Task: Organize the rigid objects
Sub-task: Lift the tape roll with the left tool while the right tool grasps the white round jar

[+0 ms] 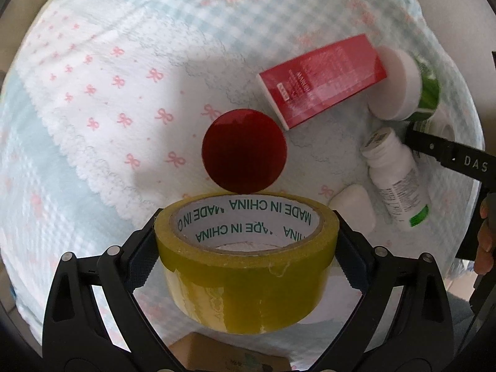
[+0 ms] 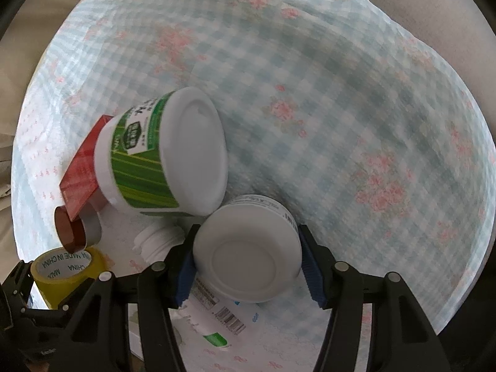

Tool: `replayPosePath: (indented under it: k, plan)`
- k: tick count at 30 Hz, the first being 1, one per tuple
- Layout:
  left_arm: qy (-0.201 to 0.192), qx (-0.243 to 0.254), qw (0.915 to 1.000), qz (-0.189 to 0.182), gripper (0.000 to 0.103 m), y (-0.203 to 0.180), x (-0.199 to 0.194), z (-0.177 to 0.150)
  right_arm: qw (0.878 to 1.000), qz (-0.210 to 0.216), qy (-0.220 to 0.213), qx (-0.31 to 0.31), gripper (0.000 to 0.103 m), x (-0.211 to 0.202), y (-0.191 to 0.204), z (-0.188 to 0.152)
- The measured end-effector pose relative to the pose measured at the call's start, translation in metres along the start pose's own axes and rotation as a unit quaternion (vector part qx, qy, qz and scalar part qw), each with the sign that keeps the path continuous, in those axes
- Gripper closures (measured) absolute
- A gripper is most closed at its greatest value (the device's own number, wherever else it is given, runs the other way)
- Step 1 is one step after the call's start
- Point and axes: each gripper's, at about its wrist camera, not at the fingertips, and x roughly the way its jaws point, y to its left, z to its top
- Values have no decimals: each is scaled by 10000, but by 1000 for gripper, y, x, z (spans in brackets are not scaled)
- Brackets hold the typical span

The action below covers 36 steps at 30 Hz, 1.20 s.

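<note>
Left wrist: left gripper (image 1: 245, 241) spread wide, clamped on tape (image 1: 245, 248) at 6 o'clock. Might bump red cap (image 1: 244, 151), touching at 12. Box (image 1: 322, 80) at 2.

Right wrist: right gripper (image 2: 248, 260) gripping white jar (image 2: 248, 254) at 6; may knock green tub (image 2: 164, 152), touching at 10. Bottle (image 2: 161, 241) beside.

Bare checked cloth (image 2: 341, 93) lay open beyond the green-labelled tub (image 2: 161, 152), red box (image 1: 322, 80), red lid (image 1: 245, 152) and white bottle (image 1: 396, 179) crowded one side.
</note>
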Motion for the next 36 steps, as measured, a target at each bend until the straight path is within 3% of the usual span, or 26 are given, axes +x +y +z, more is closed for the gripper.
replayPosePath:
  k: [6,12,21,29,36]
  plan:
    - [-414,-208,9989,71,7,-2,-54,-16,9996,94,-246,-126,48,-32,-9,-2]
    - [-940,-599,9938,43,7,-16,-121,-44,9967,180,-652,-439,48,-93,-8,-10]
    - [-1811,-1479,9722,116,7,-26,-223,-135,9842,360,-1118,-1326,48,-204,12,-54]
    - [-2255,-2409,9428,479,7,-3,-274,-230,9435,709,-1404,-2916,48,-274,75,-117]
    - [-2307,-3381,9113,455,7,39,-281,-321,9017,1153,-1324,-3952,48,-286,142,-180]
